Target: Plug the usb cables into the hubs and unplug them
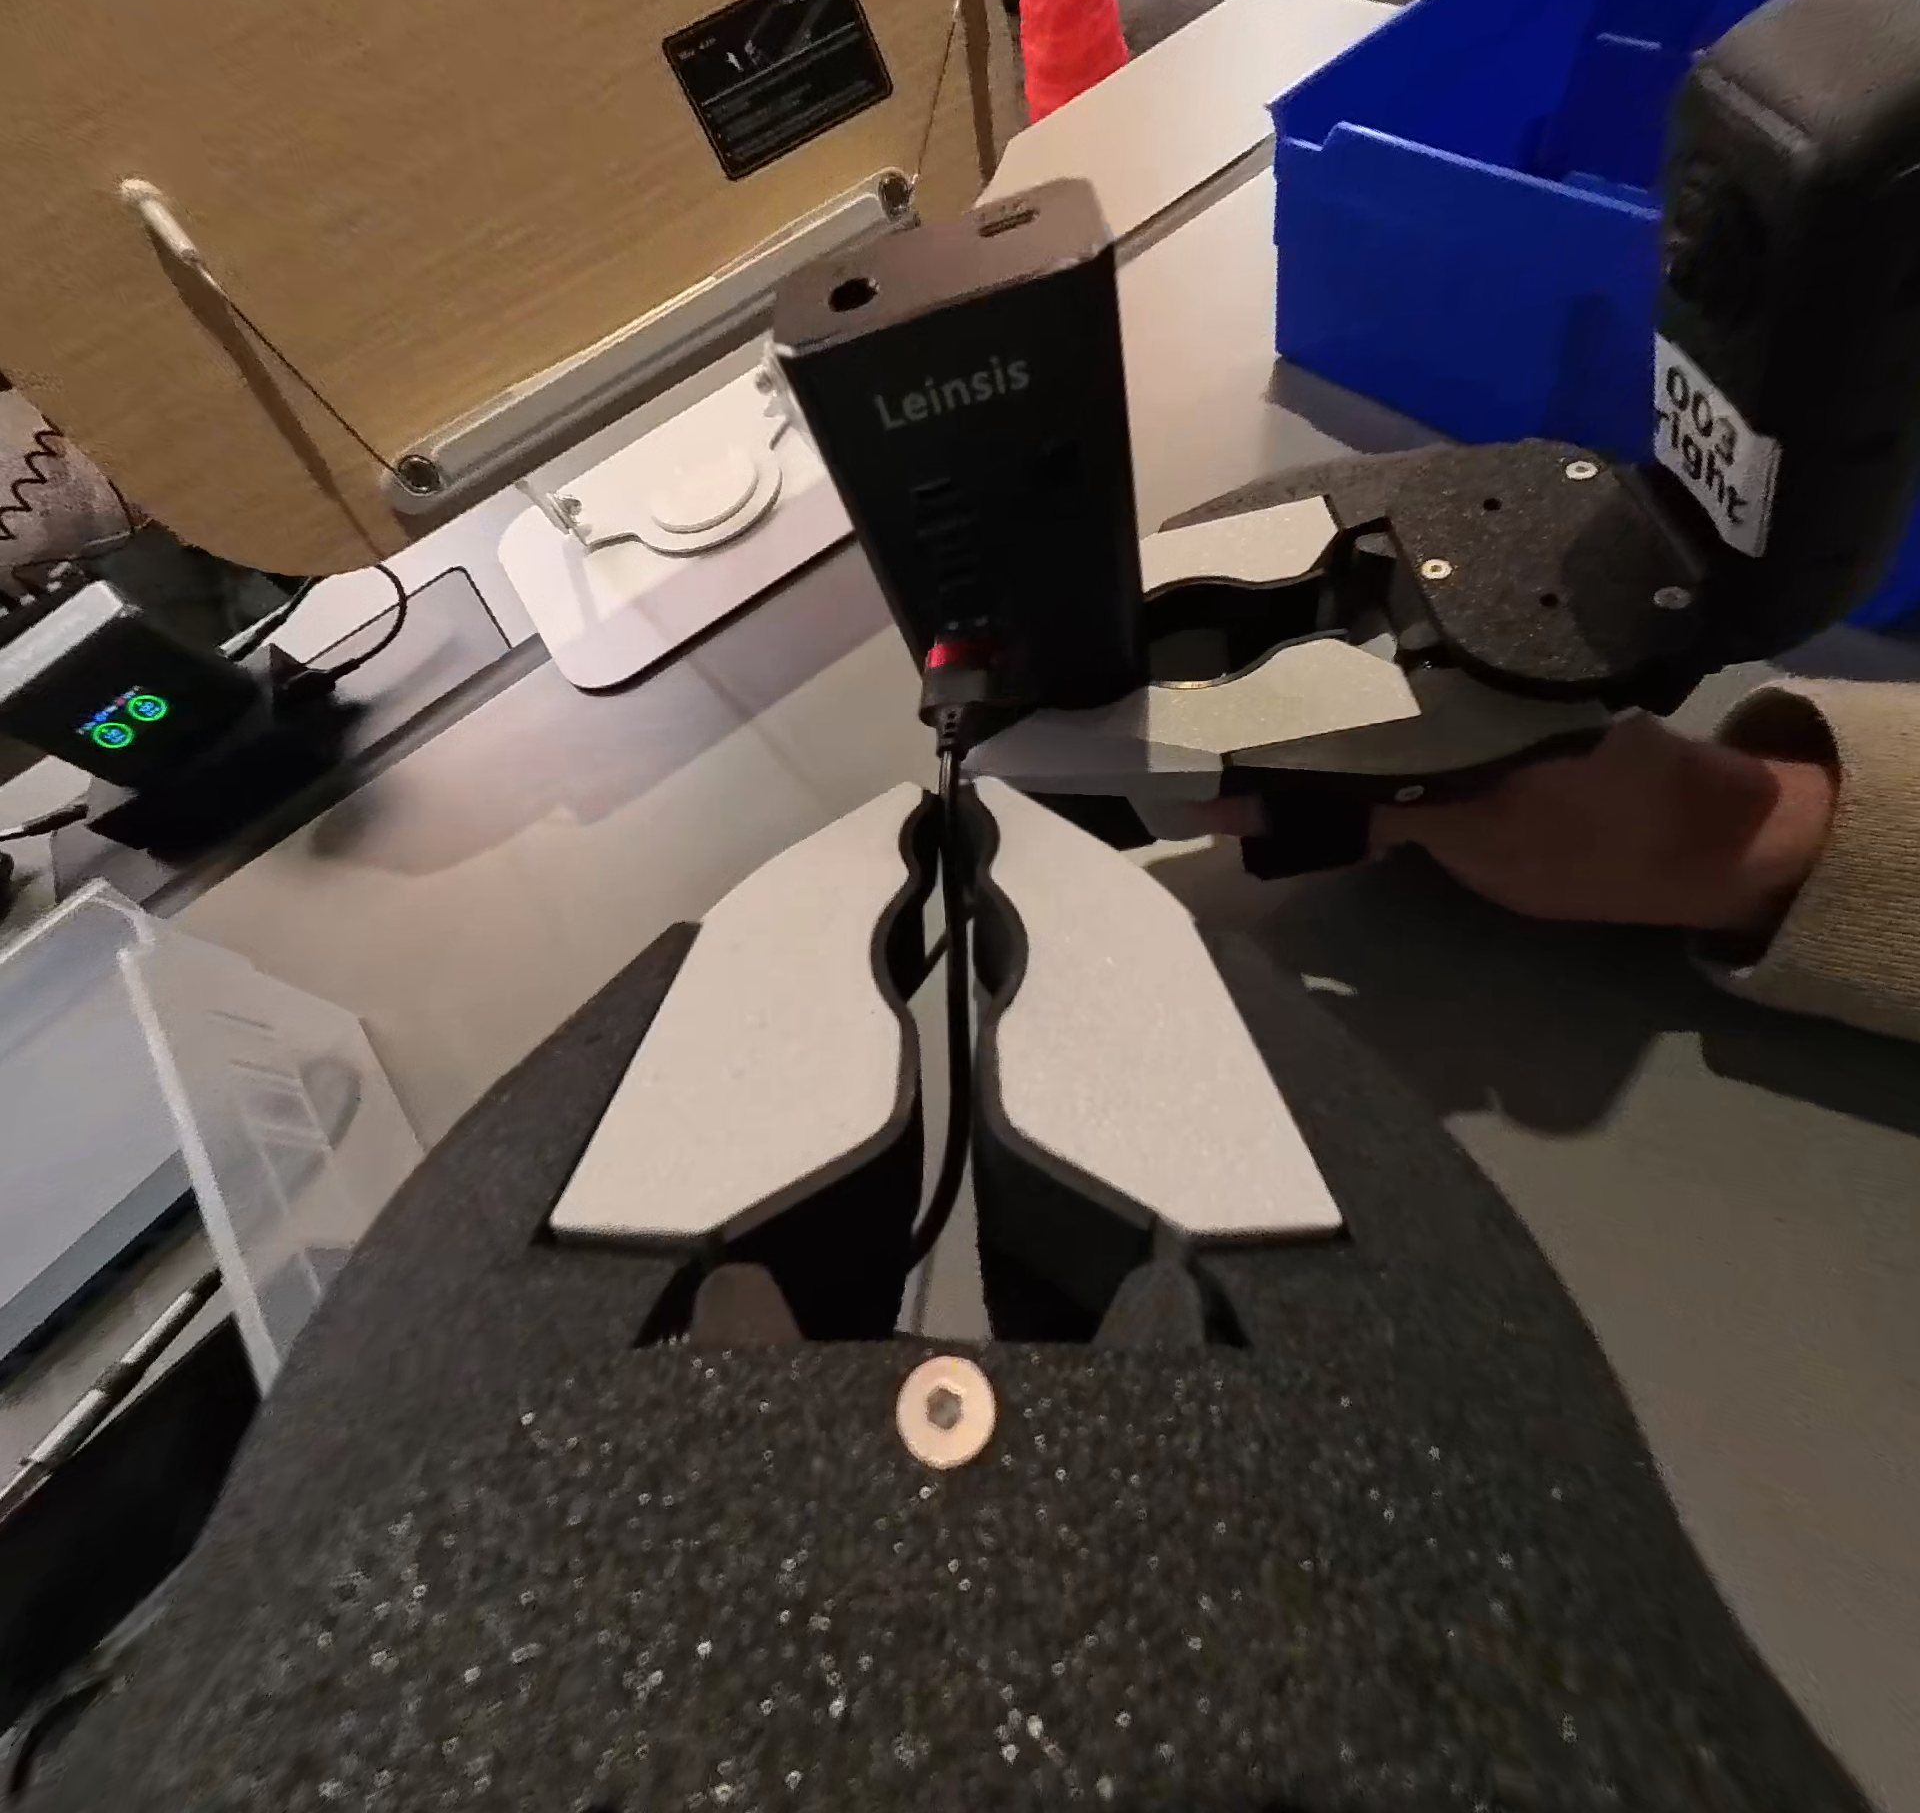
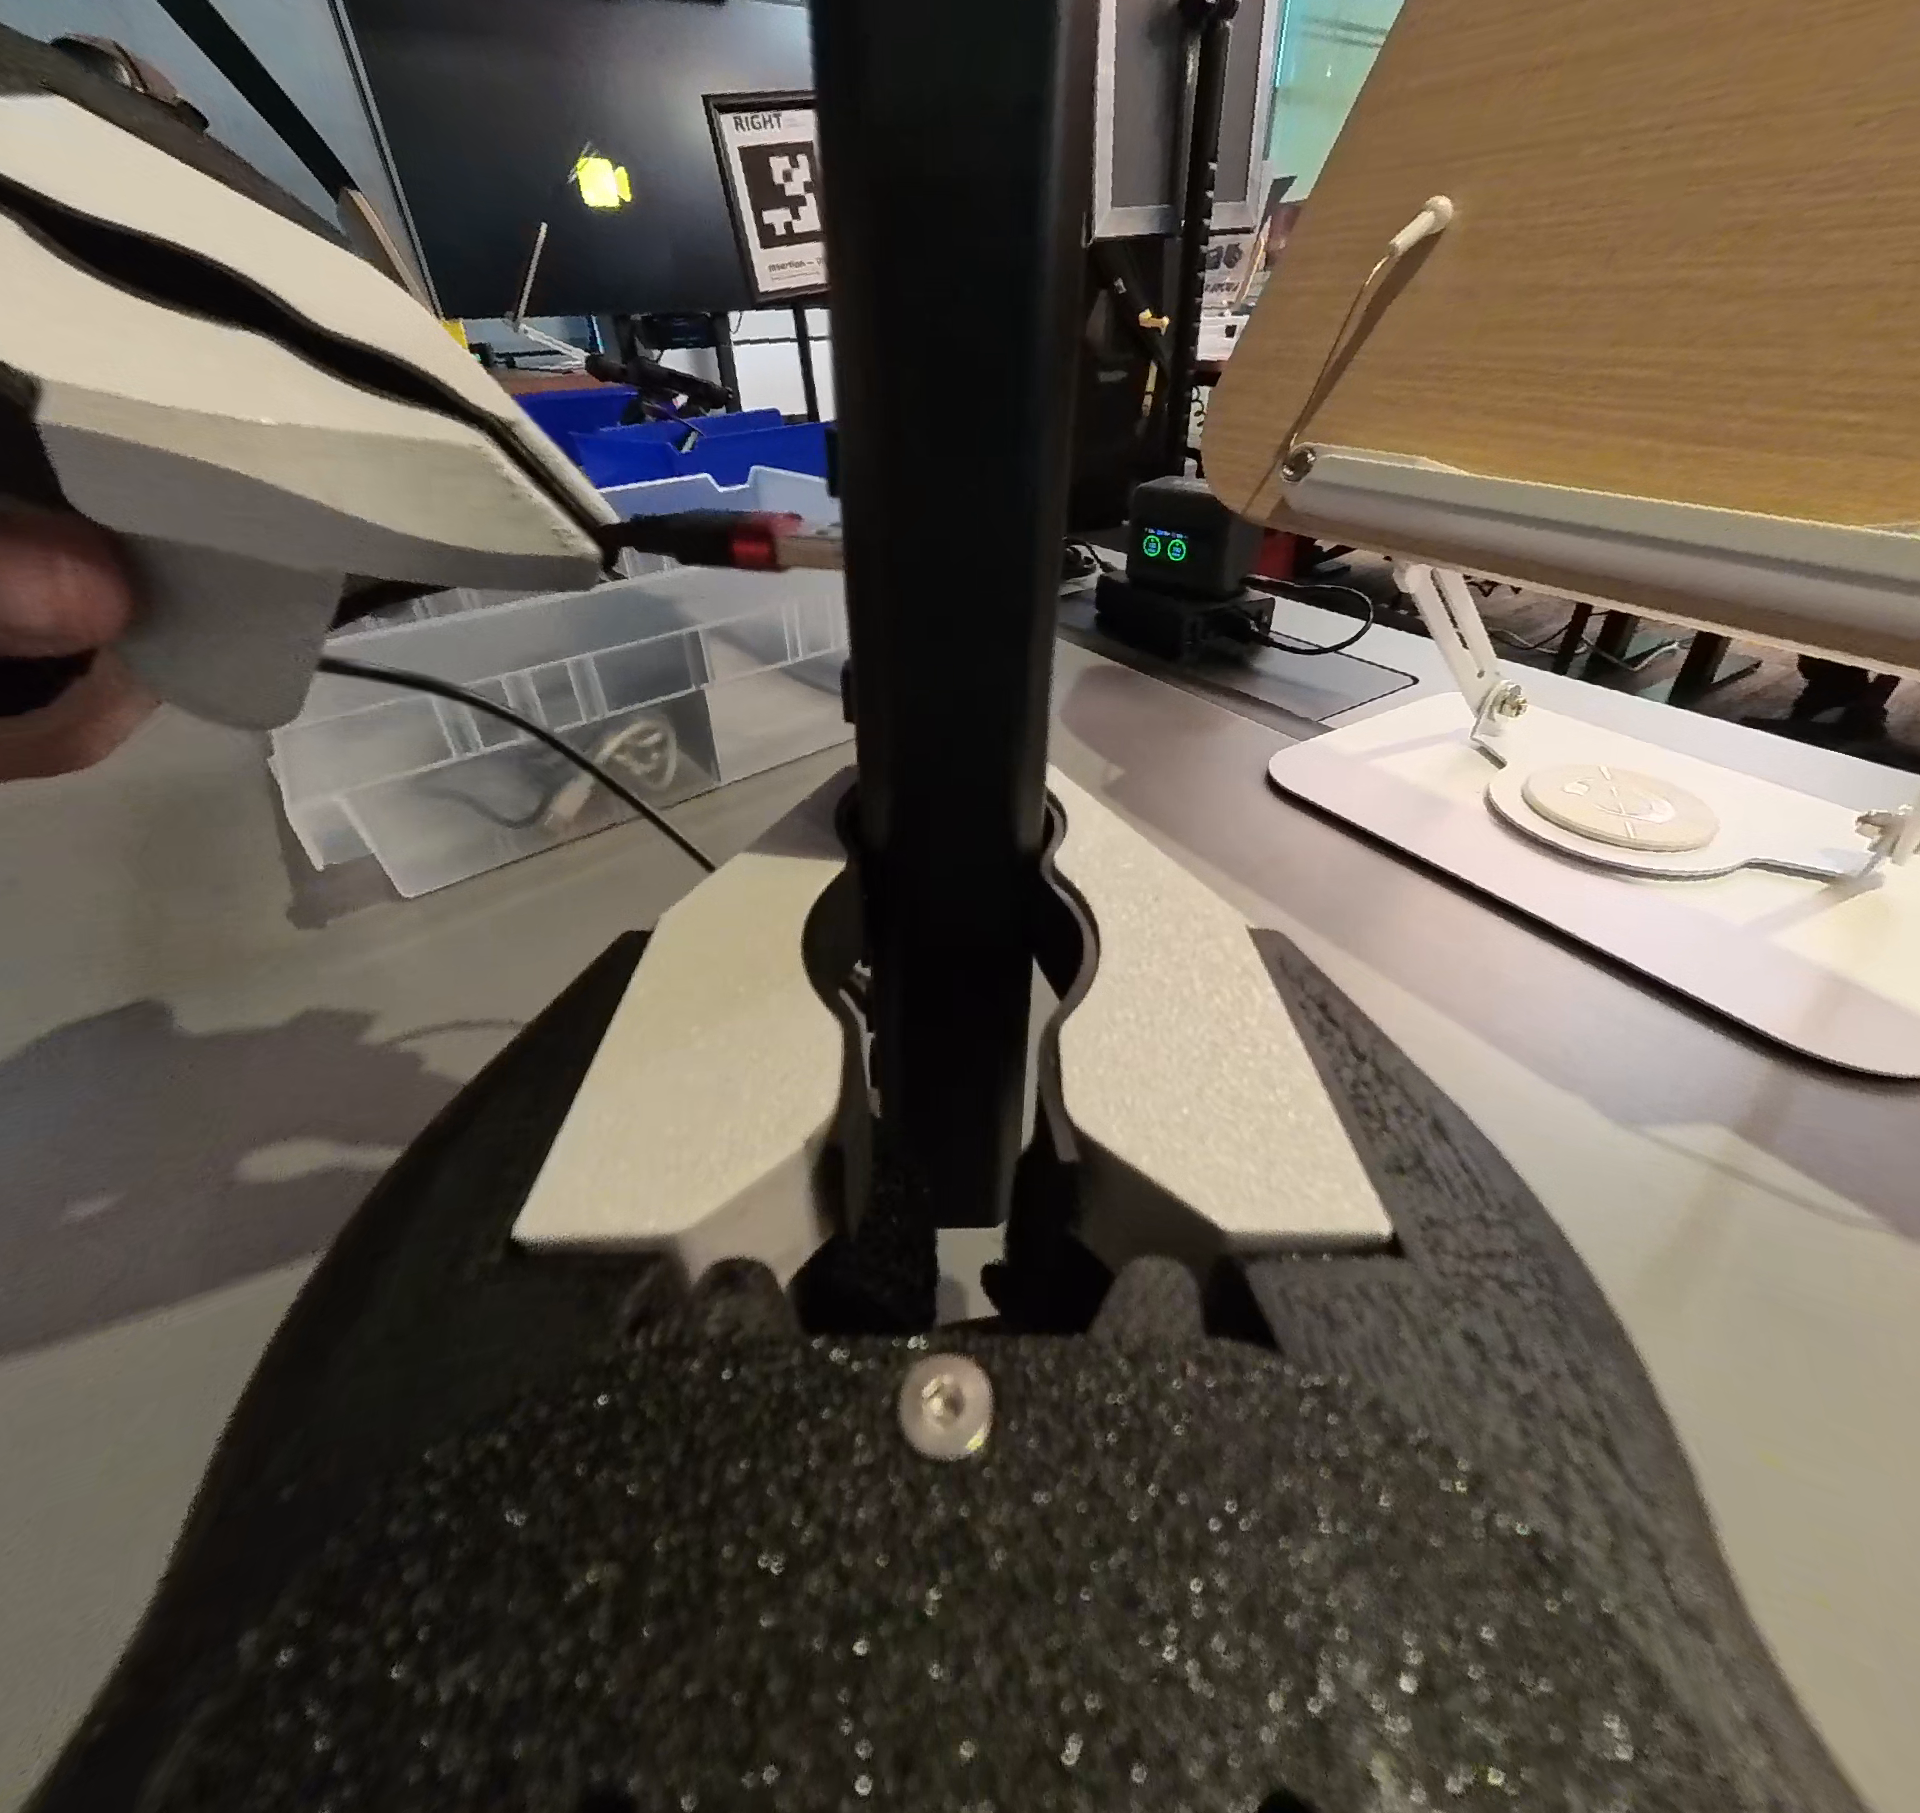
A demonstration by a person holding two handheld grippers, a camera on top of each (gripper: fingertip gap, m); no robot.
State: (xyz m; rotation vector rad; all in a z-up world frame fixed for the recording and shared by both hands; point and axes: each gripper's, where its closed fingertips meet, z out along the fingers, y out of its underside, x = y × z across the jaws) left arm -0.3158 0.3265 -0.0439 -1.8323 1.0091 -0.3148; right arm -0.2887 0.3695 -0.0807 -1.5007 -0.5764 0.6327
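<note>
Hub (image 1: 971, 433), a black box, is standing upright above the tabletop (image 1: 665, 755), with the right hand-held gripper (image 1: 1174, 683) clamping its lower end between grey fingers (image 1: 1330, 698). In the right wrist view the hub (image 2: 940, 620) is rising straight up from between those fingers (image 2: 686, 1067).

A black cable (image 1: 951, 932) is running through the left hand-held gripper (image 1: 948, 849), whose fingers (image 1: 769, 1025) are closing tightly on it just below the plug. The red-collared plug (image 1: 961, 672) is sitting at a port low on the hub's front; whether it is fully seated is hard to tell. From the right wrist view the plug (image 2: 748, 548) is pointing sideways into the hub's side, and the cable (image 2: 520, 724) is trailing down behind the left hand-held gripper (image 2: 592, 542).

A blue bin (image 1: 1455, 205) is sitting behind the right hand-held gripper, a clear bin (image 2: 540, 714) is lying to the left, and a wooden stand (image 2: 1621, 236) is leaning over its white base (image 2: 1455, 890).
</note>
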